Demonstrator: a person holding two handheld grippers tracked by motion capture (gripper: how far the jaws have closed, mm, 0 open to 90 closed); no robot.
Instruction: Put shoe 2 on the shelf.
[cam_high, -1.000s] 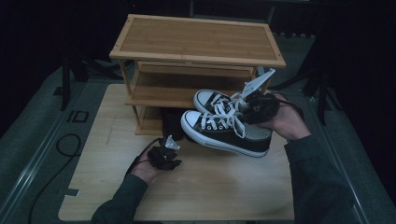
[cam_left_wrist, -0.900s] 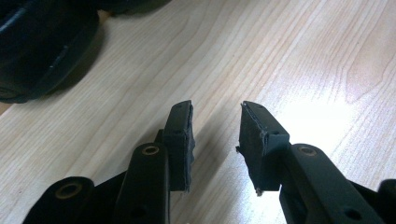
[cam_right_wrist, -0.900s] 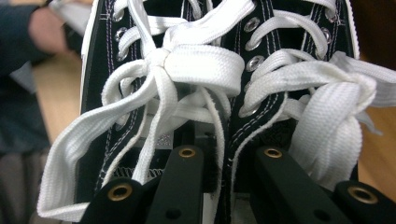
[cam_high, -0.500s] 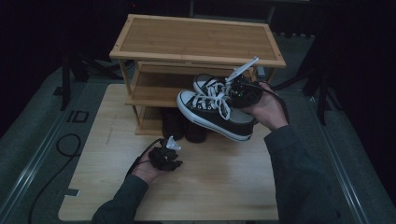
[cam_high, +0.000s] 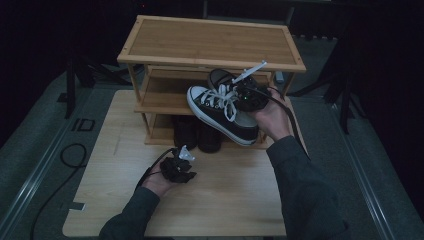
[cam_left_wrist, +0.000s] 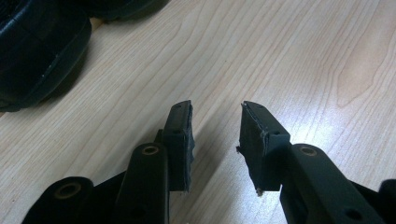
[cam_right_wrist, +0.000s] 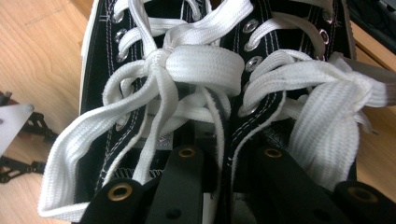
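1. Dark surroundings frame a pale wooden tabletop (cam_high: 235, 200) in the high view, with a three-tier bamboo shoe rack (cam_high: 210, 42) standing at its 12 o'clock end.
2. From 5 o'clock the right hand (cam_high: 272, 117) brings the right gripper (cam_high: 250, 97) in front of the rack's middle shelf, carrying a black canvas sneaker with white laces and a white rubber sole (cam_high: 220, 112) clear of the table, toe pointing to 10 o'clock.
3. A second matching sneaker (cam_high: 220, 77) sits on the middle shelf just behind it, and two dark shoes (cam_high: 197, 132) stand on the bottom tier.
4. Up close, the right gripper view shows what the high view cannot: the jaws are pinched together on the sneaker's (cam_right_wrist: 205, 93) side wall beside the eyelets, one jaw inside the opening.
5. At 7 o'clock the left gripper (cam_high: 177, 167) rests low over the table, well apart from the sneaker.
6. Its own view shows the left gripper (cam_left_wrist: 215, 123) with jaws moderately parted and nothing between them, bare wood grain beneath, and a dark shoe's toe (cam_left_wrist: 37, 46) at 10 o'clock.
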